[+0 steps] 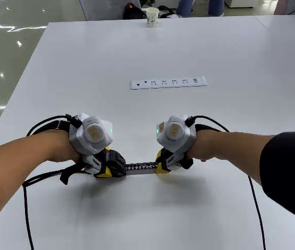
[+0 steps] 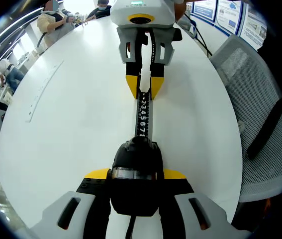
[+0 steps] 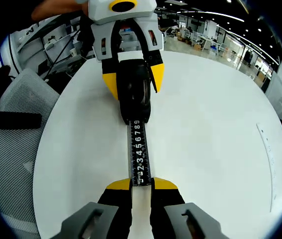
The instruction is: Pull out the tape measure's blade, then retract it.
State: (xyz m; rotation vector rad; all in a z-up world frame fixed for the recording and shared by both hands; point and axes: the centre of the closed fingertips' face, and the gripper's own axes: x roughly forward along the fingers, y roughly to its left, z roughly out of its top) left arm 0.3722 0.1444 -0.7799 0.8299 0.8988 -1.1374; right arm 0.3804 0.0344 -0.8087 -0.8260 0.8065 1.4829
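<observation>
Now, black tape measure case (image 3: 133, 87) clamped in left tongs (image 2: 137, 175), short numbered blade (image 3: 139, 154) pinched by right tongs (image 3: 141, 184)

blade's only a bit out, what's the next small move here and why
Probably draw the right gripper a little farther from the case, straight along the table. Its jaws pinch the tip of the blade, the left gripper clamps the case, and only a short length, up to about the 9 mark, is out.
</observation>
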